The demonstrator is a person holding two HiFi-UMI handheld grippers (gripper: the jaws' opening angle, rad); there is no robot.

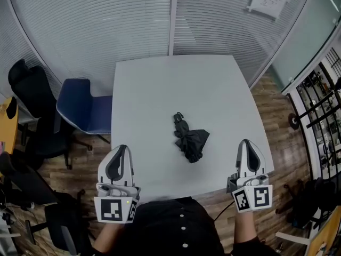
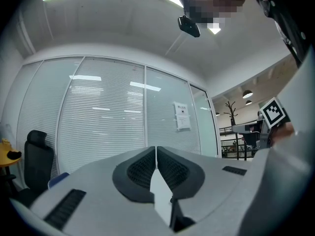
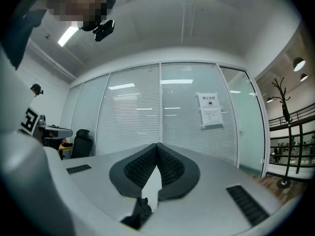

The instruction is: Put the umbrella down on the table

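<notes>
While the umbrella (image 1: 190,142) lies ahead, left claw (image 1: 121,148) and right claw (image 1: 246,142) point level, closed, empty.

Umbrella (image 1: 189,139) lies on table (image 1: 160,89), near centre; left gripper (image 1: 123,148) and right gripper (image 1: 245,143) at table's near edge; chair (image 1: 80,106) left of table.

The white square tabletop (image 1: 160,89) carries a single thing: a black folded umbrella (image 1: 189,140). It lies flat a little right of the middle, in the near half. Its narrow end points toward the far edge and its loose fabric bunches toward the near edge.
</notes>
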